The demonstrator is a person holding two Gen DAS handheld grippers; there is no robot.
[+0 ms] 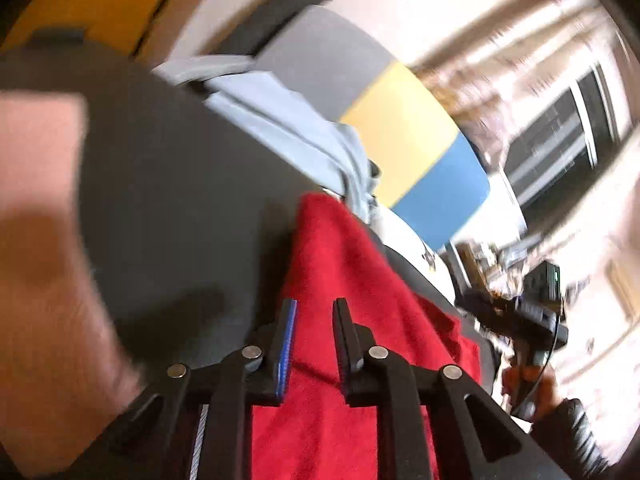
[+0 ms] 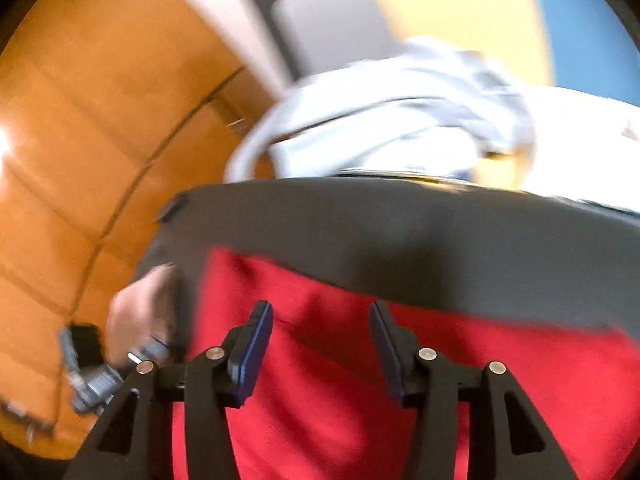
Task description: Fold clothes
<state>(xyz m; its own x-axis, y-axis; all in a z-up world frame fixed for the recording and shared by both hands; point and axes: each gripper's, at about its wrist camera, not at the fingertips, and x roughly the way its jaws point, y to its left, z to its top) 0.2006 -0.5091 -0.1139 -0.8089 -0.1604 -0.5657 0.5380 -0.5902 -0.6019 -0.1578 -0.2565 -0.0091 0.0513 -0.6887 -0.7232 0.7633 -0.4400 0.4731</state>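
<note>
A red cloth (image 1: 360, 288) lies on the dark grey table (image 1: 180, 200), reaching to the near edge. My left gripper (image 1: 314, 312) hovers over it, open with a narrow gap, and nothing is pinched between the fingers. In the right wrist view the red cloth (image 2: 320, 380) fills the foreground, and my right gripper (image 2: 320, 316) stands wide open above it. A light blue garment (image 1: 288, 128) is bunched at the table's far edge; it is also the pale heap (image 2: 380, 120) beyond the table (image 2: 400, 220). Both views are motion-blurred.
A hand (image 2: 140, 312) holds the left gripper's body (image 2: 92, 380) at the table's left corner. The right gripper's body (image 1: 536, 320) shows at right. A grey, yellow and blue panel (image 1: 400, 128) stands behind the table. Orange floor (image 2: 80, 140) lies to the left.
</note>
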